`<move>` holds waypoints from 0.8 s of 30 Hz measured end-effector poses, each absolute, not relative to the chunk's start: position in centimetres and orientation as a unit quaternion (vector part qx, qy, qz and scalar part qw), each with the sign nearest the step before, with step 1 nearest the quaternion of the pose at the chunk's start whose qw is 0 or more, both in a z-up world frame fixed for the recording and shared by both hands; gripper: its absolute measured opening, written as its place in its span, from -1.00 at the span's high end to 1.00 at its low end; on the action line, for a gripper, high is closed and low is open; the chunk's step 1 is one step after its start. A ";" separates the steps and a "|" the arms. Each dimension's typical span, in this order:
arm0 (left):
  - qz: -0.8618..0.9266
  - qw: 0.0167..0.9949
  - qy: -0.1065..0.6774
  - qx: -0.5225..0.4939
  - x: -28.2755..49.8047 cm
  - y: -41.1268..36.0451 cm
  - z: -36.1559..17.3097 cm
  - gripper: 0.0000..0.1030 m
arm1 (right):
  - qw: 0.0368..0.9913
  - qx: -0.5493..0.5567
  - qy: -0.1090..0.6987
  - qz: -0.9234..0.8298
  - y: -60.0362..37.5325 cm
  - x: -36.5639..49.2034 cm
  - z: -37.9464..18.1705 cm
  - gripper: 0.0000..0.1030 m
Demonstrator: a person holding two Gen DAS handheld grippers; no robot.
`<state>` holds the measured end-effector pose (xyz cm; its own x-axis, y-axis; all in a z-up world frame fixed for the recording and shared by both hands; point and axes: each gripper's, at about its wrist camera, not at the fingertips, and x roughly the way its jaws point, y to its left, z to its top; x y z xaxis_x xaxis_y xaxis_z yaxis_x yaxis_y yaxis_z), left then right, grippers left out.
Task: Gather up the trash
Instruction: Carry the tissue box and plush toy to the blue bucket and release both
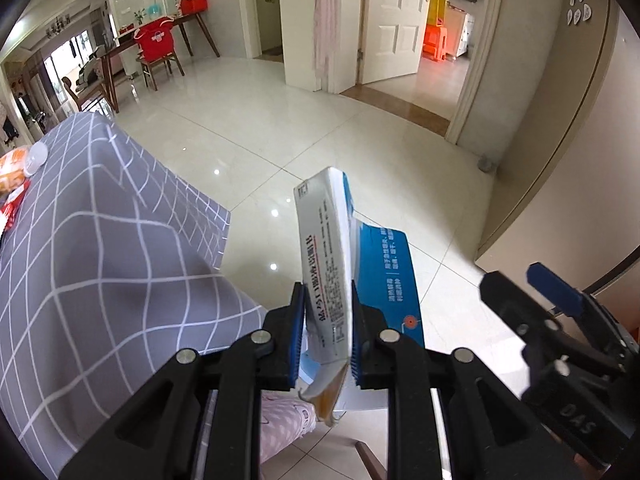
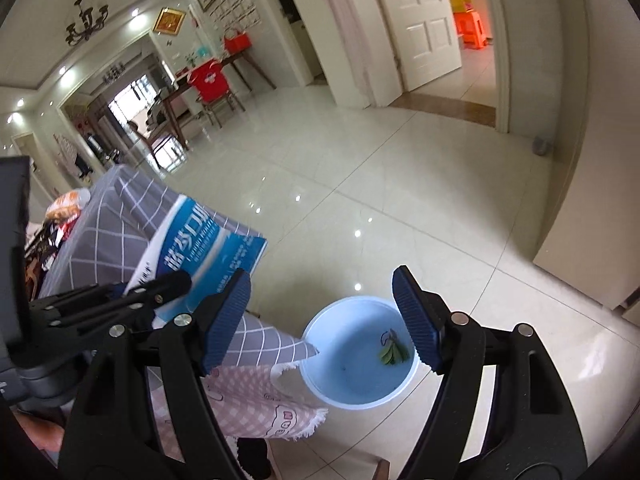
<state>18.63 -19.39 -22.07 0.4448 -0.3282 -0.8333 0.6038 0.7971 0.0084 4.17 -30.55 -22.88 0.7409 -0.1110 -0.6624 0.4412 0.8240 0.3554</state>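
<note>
Left claw [image 1: 326, 334] clamped on the flattened blue-white carton [image 1: 340, 248], long axis pointing up and away from the pads; right claw [image 2: 322, 322] gaping, empty, right over the blue bin [image 2: 356, 376], which sits right of the left claw, nearer the right.

Flattened blue-and-white printed cardboard box [image 1: 340, 264]: 1, torn at its lower end, upright, held off the floor. Round pale-blue plastic bin [image 2: 352, 380]: 1, on the tiled floor, green leaf scraps [image 2: 392, 354] inside.
</note>
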 end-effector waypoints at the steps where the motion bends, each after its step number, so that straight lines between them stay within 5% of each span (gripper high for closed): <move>1: -0.281 0.835 0.447 0.155 18.7 -19.8 -22.0 0.63 | 0.898 0.254 0.322 -0.156 -30.6 4.0 -22.7 -0.42; 5: -0.289 0.835 0.442 0.155 18.7 -20.5 -21.7 0.56 | 0.902 0.257 0.302 -0.169 -31.1 3.2 -21.7 -0.43; 6: -0.292 0.834 0.441 0.154 18.7 -20.6 -21.6 0.39 | 0.904 0.256 0.296 -0.173 -30.9 2.9 -21.3 -0.43; 7: -0.290 0.836 0.439 0.153 18.7 -20.5 -21.4 -0.04 | 0.905 0.256 0.291 -0.177 -30.9 2.8 -21.1 -0.43; 9: -0.275 0.850 0.423 0.149 18.7 -19.8 -20.8 -0.43 | 0.906 0.257 0.284 -0.180 -31.0 2.5 -20.4 -0.43; 24: -0.209 0.896 0.373 0.119 17.5 -13.0 -14.5 -0.44 | 0.921 0.241 0.281 -0.123 -27.4 4.4 -16.9 -0.46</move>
